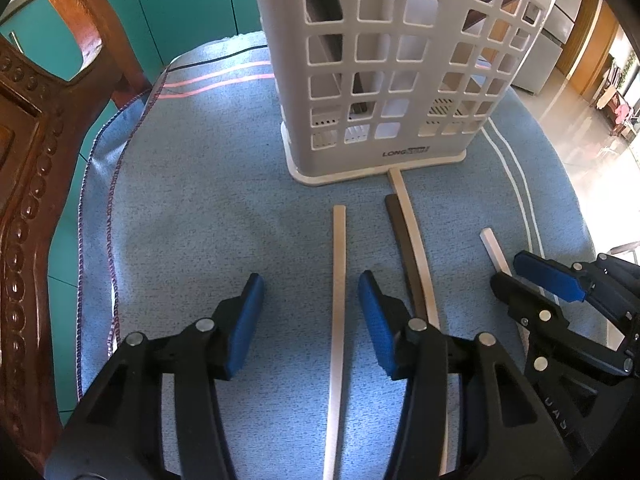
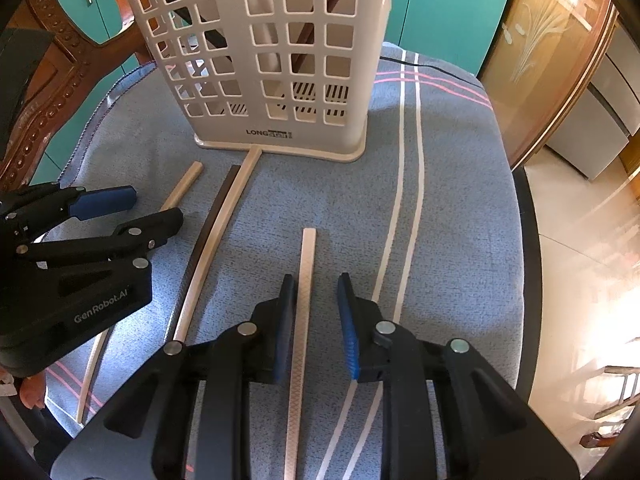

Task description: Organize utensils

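Observation:
A white lattice utensil basket [image 1: 344, 152] [image 2: 224, 134] stands upright on the blue cloth, with dark sticks inside. Several chopsticks lie flat in front of it. My left gripper [image 1: 310, 280] [image 2: 156, 206] is open over one pale chopstick [image 1: 339, 264] [image 2: 188, 180], which lies between the fingers, nearer the right one, touching neither pad. My right gripper [image 2: 316, 280] [image 1: 510, 270] straddles another pale chopstick [image 2: 307, 256] [image 1: 491, 242]; that stick runs beside the left pad with a gap to the right pad. Between the grippers a dark chopstick [image 1: 400, 232] [image 2: 216, 208] lies against a longer pale one [image 1: 408, 216] [image 2: 236, 192] whose tip touches the basket's base.
The blue striped cloth [image 1: 200, 200] [image 2: 460, 200] covers a rounded tabletop whose edge drops off at the right. A carved wooden chair [image 1: 32, 160] [image 2: 60, 80] stands at the left, with teal cabinets [image 1: 180, 8] behind.

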Tool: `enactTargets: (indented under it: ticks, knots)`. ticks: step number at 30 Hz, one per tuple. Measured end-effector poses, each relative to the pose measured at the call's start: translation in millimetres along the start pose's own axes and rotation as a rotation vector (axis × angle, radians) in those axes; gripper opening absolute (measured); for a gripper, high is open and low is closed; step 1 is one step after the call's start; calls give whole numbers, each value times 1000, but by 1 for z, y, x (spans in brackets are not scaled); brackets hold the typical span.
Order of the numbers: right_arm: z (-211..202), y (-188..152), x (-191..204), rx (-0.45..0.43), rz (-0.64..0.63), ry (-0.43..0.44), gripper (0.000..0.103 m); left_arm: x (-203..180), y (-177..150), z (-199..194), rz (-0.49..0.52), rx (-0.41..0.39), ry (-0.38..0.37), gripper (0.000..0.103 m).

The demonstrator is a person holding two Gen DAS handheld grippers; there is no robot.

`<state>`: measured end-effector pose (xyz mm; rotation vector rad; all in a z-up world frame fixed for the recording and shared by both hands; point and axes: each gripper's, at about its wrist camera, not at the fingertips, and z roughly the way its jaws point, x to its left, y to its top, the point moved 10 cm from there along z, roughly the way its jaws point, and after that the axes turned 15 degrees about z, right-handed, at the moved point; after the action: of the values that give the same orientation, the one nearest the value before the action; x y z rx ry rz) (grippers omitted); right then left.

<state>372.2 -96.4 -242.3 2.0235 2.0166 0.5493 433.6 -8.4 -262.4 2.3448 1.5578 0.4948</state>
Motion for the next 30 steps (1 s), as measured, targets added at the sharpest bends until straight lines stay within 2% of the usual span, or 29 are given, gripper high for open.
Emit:
enactTargets:
  ticks: [22, 26, 30]
  knots:
    - [-2, -2, 0, -11, -11, -1, 24, -4, 1, -3, 5, -2, 13, 52]
    - [-2, -2, 0, -12, -11, -1, 24, -1, 0, -3, 2, 0, 23, 57]
    - [-2, -2, 0, -12, -11, -1, 24, 1, 0, -2, 2, 0, 22, 57]
